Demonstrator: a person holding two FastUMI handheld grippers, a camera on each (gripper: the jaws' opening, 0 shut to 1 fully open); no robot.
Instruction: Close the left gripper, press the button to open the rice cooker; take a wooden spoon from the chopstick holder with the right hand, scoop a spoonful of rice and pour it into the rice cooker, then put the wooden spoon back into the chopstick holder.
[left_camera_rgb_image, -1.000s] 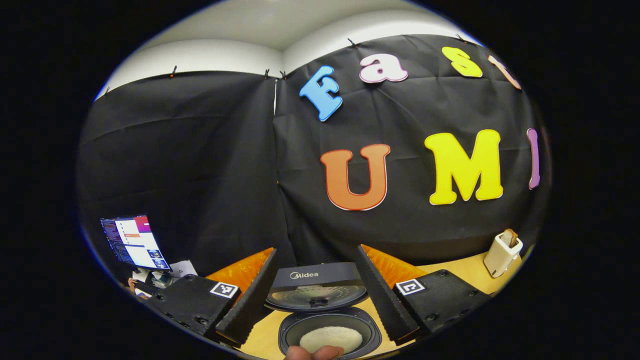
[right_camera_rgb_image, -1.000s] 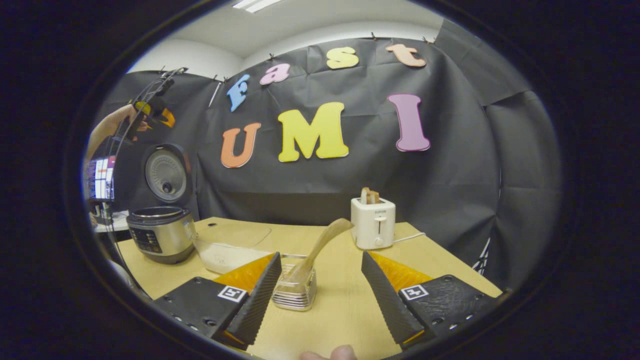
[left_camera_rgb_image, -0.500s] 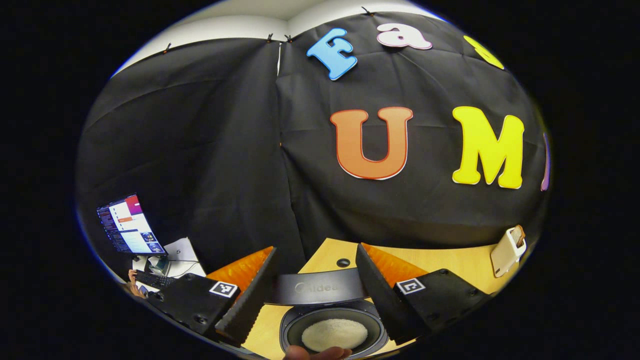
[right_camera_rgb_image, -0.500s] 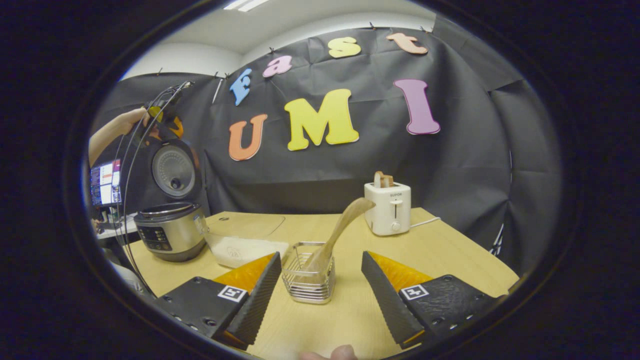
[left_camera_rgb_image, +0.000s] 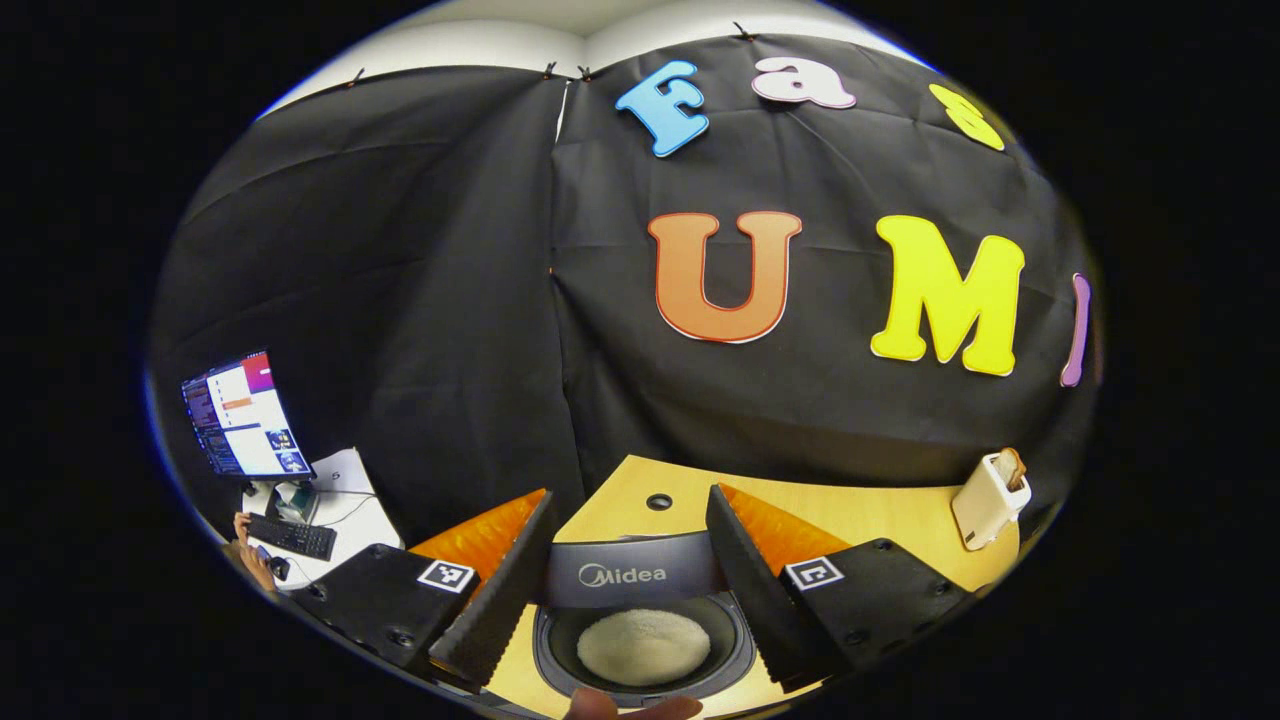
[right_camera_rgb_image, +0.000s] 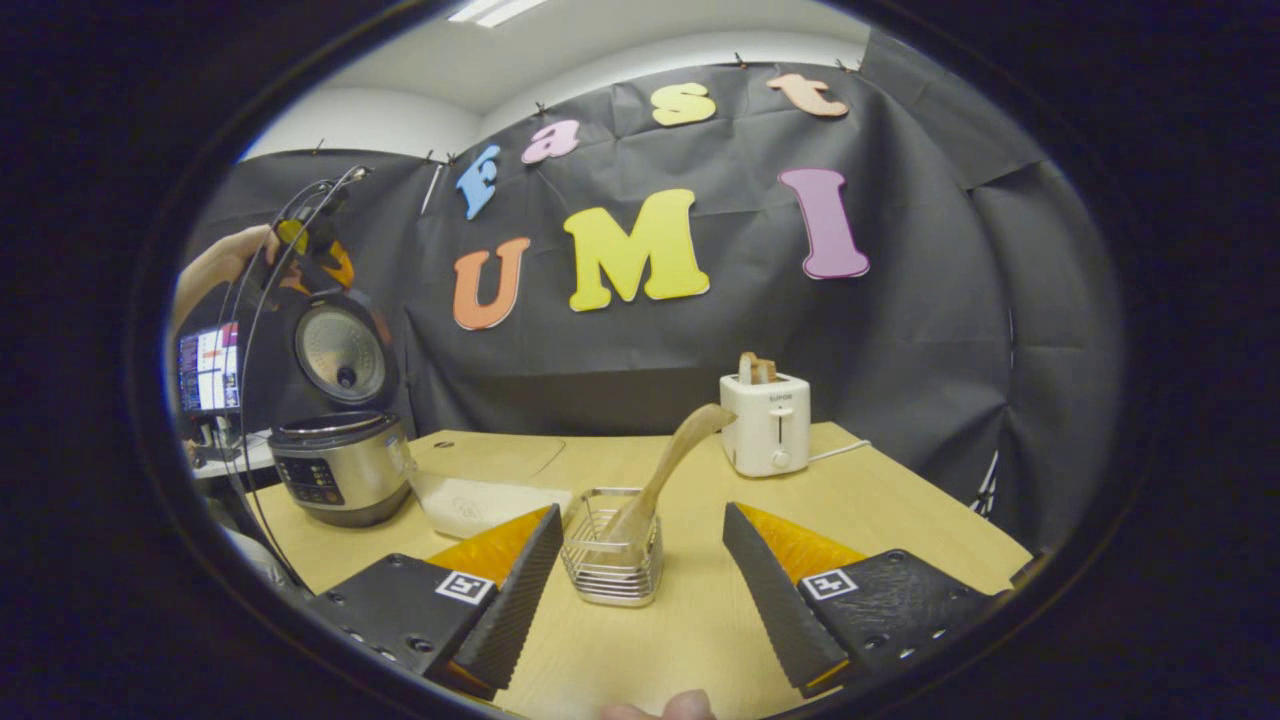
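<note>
Taking it from my left side across: my left gripper (left_camera_rgb_image: 625, 590) hangs above the cooker (right_camera_rgb_image: 340, 465), fingers spread apart with nothing between them, looking down into the pot, where a pale mound of rice (left_camera_rgb_image: 643, 646) sits in the bottom; the lid (right_camera_rgb_image: 342, 350) stands up on its hinge, so I judge the opening step done. Just right of the cooker on the tabletop (right_camera_rgb_image: 900, 510) lies a clear tray (right_camera_rgb_image: 490, 500) of rice, though its edges are faint and I cannot say how full it is. Next comes the holder (right_camera_rgb_image: 612, 560), a wire basket standing straight ahead of my right gripper (right_camera_rgb_image: 640, 590) and near it, about on the midline between its open, empty fingers. The spoon (right_camera_rgb_image: 668, 470) rests in it, one end down inside the wires, the other up, its long axis leaning away from me and to the right, toward the toaster (right_camera_rgb_image: 768, 425) farther back. The spoon is pale wood, and the end in the air looks broad and rounded. My right gripper is much the nearer to it; I reckon any fresh grasp would go forward and a little up, closing across the shaft above the rim.
</note>
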